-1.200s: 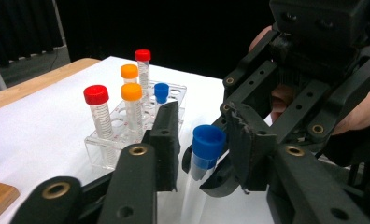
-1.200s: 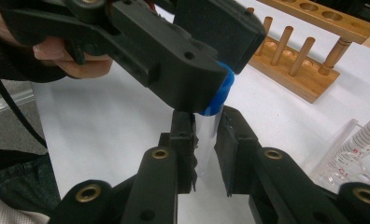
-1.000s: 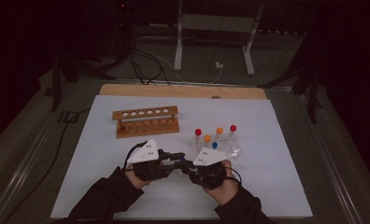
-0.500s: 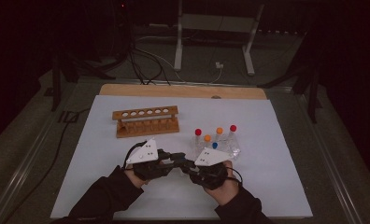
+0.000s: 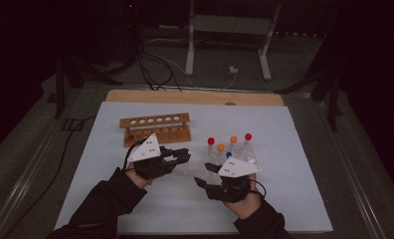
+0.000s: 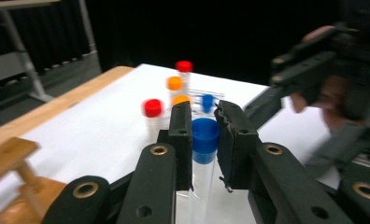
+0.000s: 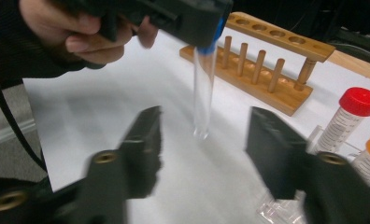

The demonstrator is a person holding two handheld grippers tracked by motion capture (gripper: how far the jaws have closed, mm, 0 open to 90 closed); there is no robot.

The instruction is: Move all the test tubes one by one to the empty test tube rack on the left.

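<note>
My left gripper is shut on a clear test tube, pinching it just below its blue cap. In the right gripper view the tube hangs upright from the left gripper, its round bottom a little above the white mat. My right gripper stands open close in front of the tube, with nothing between its jaws. In the high view the left gripper is just in front of the wooden rack, and the right gripper sits to its right, nearer the person.
Several capped tubes stand in a clear holder right of centre: a red cap, an orange cap, a blue cap. The rack's holes hold nothing. The white mat covers the table; a wooden strip runs along its far edge.
The two grippers were close together near the mat's middle and have drawn apart. The left one has moved a little toward the rack with the tube.
</note>
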